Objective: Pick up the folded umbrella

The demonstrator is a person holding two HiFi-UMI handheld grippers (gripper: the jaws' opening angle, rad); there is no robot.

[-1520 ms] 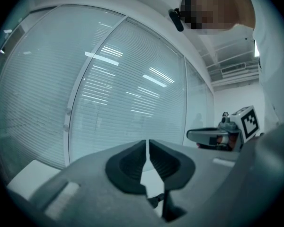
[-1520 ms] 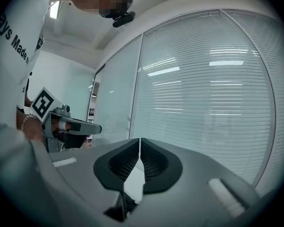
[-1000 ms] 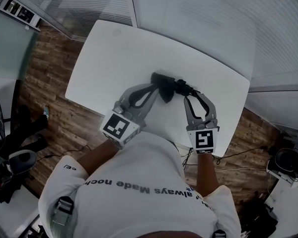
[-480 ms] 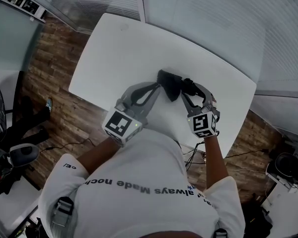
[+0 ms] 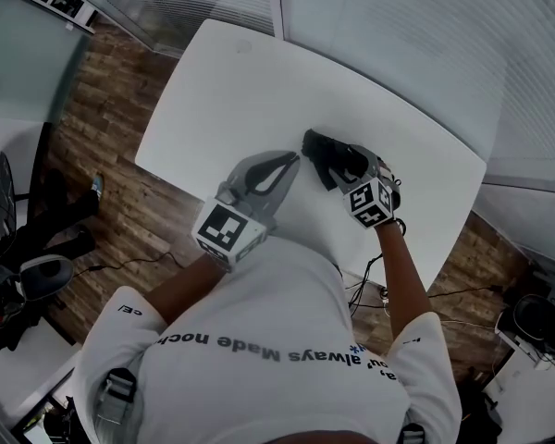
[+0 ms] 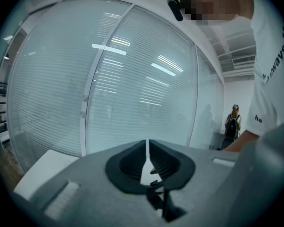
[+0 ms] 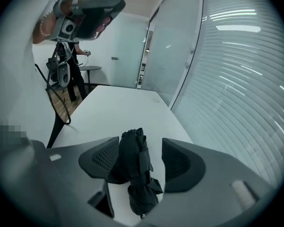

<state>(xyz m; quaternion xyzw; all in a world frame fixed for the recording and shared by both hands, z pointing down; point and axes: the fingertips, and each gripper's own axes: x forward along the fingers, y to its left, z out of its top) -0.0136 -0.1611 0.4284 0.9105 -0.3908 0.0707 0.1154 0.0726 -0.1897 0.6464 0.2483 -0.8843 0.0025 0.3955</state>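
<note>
The folded umbrella point(image 5: 318, 149) point(image 7: 134, 167), a black bundle, lies on the white bench point(image 5: 231, 91) point(image 7: 114, 109), and everything else here is placed from it. The right tongs point(image 5: 342, 162) point(image 7: 139, 145) reach over the umbrella's near end, tilted down toward the bench top. Their jaws have just been opening and stand apart, with the umbrella between them. In the right gripper view the cloth overlaps the left-hand pad, though I cannot tell whether it touches. A strip of bench shows between the umbrella and the other pad, so nothing is clamped. The umbrella's far end sticks out past the jaw tips. Its near end, with loose folds of cloth, sits deep in the gap. The left tongs point(image 5: 289, 161) point(image 6: 147, 148) are just beside the umbrella, on the person's left of it and apart from it. Their jaws are together, with only a hairline slit between the pads. Beyond the umbrella the bench runs toward a glass wall with slatted blinds point(image 5: 398, 35). On the near side of the umbrella is the person's white shirt point(image 5: 259, 340), and a wooden floor point(image 5: 102, 155) shows past the bench's edge
</note>
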